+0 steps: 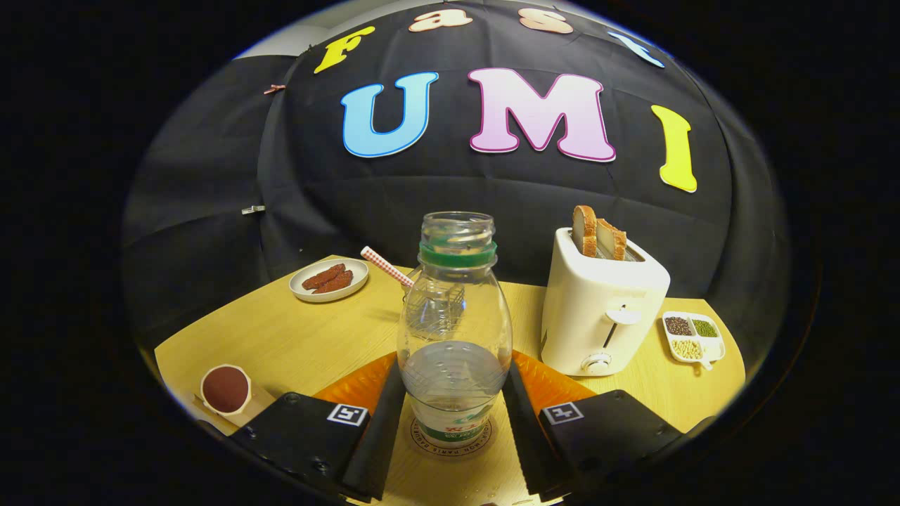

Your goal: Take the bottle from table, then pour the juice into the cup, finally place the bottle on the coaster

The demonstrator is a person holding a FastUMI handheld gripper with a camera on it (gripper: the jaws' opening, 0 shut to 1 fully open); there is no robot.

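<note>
Between the jaws, standing upright: clear plastic bottle (454, 330) with green neck ring, cap off, partly filled with pale liquid. Base resting on round printed coaster (452, 436) on the pale wooden worktop (295, 337). Jaws flanking the lower body on both sides, narrowed to bottle width; contact likely on each side, though hard to confirm through the lens curve, so possibly just released or about to be. Judging by bottle on coaster and low liquid level: pour probably done, final placing step at or near its end.

Beyond the bottle, seen through its clear wall: glass cup (434, 309) with red-and-white checked straw (385, 266), set close ahead, presumably to keep the pour short. Orange mat (358, 383) under the coaster area, showing either side of the fingers. Off to one side, white toaster (603, 309) with two bread slices standing in its slots, and beside it a small white divided dish of beans and grains (692, 337). On the other side, white plate of reddish-brown strips (328, 280) farther back, and small cup of dark red contents (225, 388) near the fingers. All well apart from the bottle, leaving room to back straight out.
</note>
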